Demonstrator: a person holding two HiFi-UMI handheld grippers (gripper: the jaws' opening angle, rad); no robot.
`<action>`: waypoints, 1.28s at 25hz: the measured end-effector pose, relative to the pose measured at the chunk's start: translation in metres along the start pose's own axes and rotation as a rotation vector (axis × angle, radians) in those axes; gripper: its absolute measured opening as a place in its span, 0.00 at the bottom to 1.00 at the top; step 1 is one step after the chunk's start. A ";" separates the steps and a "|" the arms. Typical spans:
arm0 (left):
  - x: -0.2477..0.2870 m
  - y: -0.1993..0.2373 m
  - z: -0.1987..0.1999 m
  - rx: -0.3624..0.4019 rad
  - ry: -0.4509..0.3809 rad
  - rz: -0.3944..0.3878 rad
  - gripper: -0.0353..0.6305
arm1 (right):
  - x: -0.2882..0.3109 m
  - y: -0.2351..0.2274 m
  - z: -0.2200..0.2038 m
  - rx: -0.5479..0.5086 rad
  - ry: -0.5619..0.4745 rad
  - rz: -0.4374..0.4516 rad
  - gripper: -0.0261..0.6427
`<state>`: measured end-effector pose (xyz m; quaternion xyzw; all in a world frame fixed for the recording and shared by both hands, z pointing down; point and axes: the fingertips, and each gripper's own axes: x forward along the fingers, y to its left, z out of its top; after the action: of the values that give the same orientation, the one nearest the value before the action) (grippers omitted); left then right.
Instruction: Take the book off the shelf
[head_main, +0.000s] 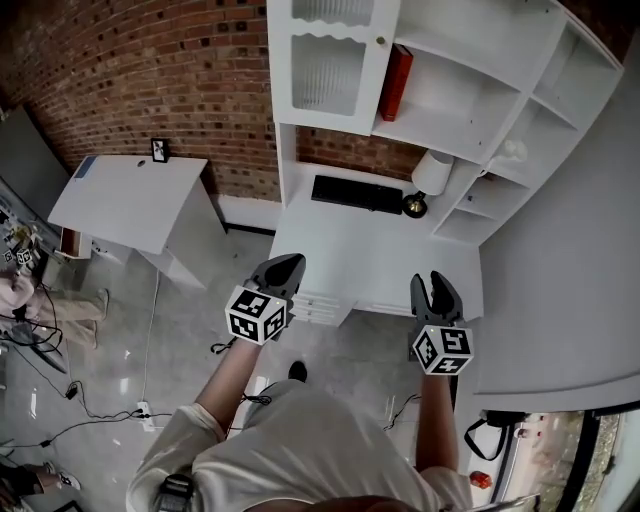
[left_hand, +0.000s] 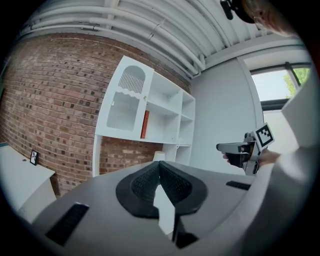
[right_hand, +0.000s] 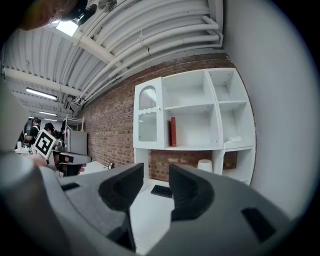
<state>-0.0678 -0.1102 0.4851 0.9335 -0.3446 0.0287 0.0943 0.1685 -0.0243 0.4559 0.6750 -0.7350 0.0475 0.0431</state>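
A red book (head_main: 396, 82) stands upright on a middle shelf of the white shelf unit (head_main: 470, 110) against the brick wall, just right of its glass-door cabinet. It also shows in the left gripper view as the red book (left_hand: 145, 124) and in the right gripper view as the book (right_hand: 173, 131). My left gripper (head_main: 283, 268) is held over the desk's front edge, far short of the shelf, with its jaws shut and nothing in them. To its right, my right gripper (head_main: 437, 292) points the same way, jaws open and empty.
A white desk top (head_main: 340, 255) under the shelves carries a black keyboard (head_main: 357, 193) and a white lamp (head_main: 432, 172). A white table (head_main: 130, 200) stands to the left, with cables (head_main: 60, 390) on the floor. A grey wall (head_main: 570, 280) closes the right side.
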 end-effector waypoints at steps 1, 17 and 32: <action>0.005 0.007 0.001 0.000 0.001 -0.007 0.04 | 0.007 0.001 0.001 -0.001 0.000 -0.009 0.25; 0.055 0.071 0.009 -0.015 0.032 -0.100 0.04 | 0.075 0.007 0.018 -0.015 0.010 -0.098 0.25; 0.112 0.086 0.025 -0.024 0.020 -0.056 0.04 | 0.142 -0.032 0.038 -0.018 -0.020 -0.035 0.25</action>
<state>-0.0380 -0.2506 0.4872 0.9413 -0.3178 0.0314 0.1095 0.1885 -0.1718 0.4364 0.6879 -0.7238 0.0334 0.0425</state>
